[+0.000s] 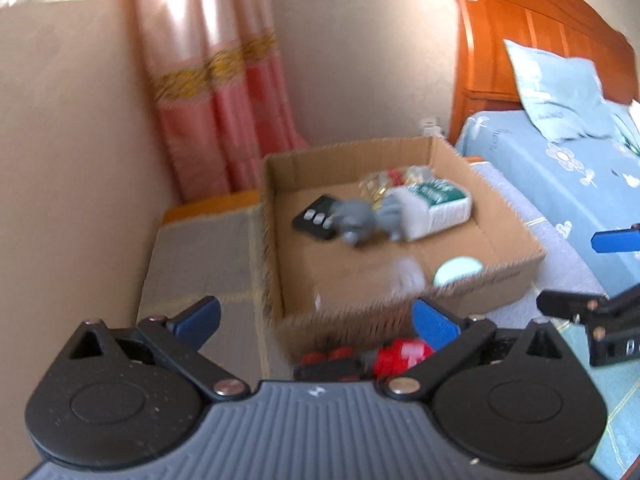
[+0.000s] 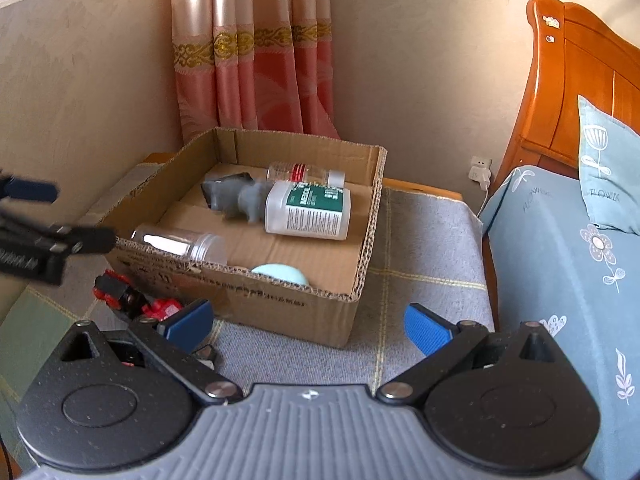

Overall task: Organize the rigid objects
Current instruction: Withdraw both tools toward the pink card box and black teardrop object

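An open cardboard box [image 2: 256, 300] stands on a cloth-covered low table [image 2: 424, 248]. Inside lie a white green-label bottle [image 2: 310, 210], a grey toy animal [image 2: 234, 196], a clear red-label bottle [image 2: 304, 172], a clear jar [image 2: 184, 242] and a pale green round lid [image 2: 282, 274]. The box also shows in the left wrist view [image 1: 460, 292], with a black remote [image 1: 314, 220]. A red and black toy vehicle [image 2: 128, 300] lies in front of the box, also in the left wrist view [image 1: 376, 358]. My left gripper [image 1: 316, 322] is open and empty above the toy. My right gripper [image 2: 310, 326] is open and empty before the box.
A bed with a blue floral cover [image 2: 560, 264] and a wooden headboard [image 2: 560, 92] stands to the right. A pink curtain [image 2: 256, 60] hangs behind the box. A wall socket with a plug [image 2: 480, 170] is beside the bed.
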`<state>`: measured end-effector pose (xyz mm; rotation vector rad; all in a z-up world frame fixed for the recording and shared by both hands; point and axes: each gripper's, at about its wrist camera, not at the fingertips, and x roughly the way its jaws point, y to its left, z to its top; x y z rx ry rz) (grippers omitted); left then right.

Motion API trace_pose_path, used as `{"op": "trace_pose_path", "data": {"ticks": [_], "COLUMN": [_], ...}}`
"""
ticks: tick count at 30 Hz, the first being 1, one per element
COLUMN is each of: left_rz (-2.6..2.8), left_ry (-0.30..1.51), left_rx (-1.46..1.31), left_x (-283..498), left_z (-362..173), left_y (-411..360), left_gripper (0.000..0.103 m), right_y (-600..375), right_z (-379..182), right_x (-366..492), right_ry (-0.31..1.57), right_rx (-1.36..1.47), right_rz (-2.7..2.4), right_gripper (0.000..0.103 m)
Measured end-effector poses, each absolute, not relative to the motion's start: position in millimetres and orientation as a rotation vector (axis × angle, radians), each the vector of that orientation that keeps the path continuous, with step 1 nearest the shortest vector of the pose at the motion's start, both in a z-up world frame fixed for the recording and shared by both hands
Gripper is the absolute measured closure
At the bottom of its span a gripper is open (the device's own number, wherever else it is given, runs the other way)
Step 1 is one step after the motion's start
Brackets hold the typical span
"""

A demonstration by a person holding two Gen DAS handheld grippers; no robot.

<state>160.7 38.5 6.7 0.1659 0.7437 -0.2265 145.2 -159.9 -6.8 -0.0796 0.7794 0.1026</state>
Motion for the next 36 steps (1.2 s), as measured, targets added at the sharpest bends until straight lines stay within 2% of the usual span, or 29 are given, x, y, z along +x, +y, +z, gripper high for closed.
{"op": "trace_pose_path", "data": {"ticks": [12, 26, 36], "left_rz": [-0.003, 0.038, -0.002], "left_ry": [0.807, 0.814, 0.817], "left_rx": [0.103, 0.062, 0.072], "left_x": [129.8, 111.6, 109.8], "left_z": [-41.5, -51.3, -51.1], "left_y": [76.6, 108.4, 97.1], "left_gripper": [0.001, 0.001, 0.001], "right_y": [-133.3, -41.6, -73.2], "right_z": [-35.1, -72.1, -80.6], "right_x": [141.5, 142.2, 149.6], "right_ry": [0.873, 0.906, 0.934], "right_rx": [-0.061, -0.276, -0.180], "right_rz": [0.229, 0.348, 0.230], "right_gripper": [0.000, 0.000, 0.000]}}
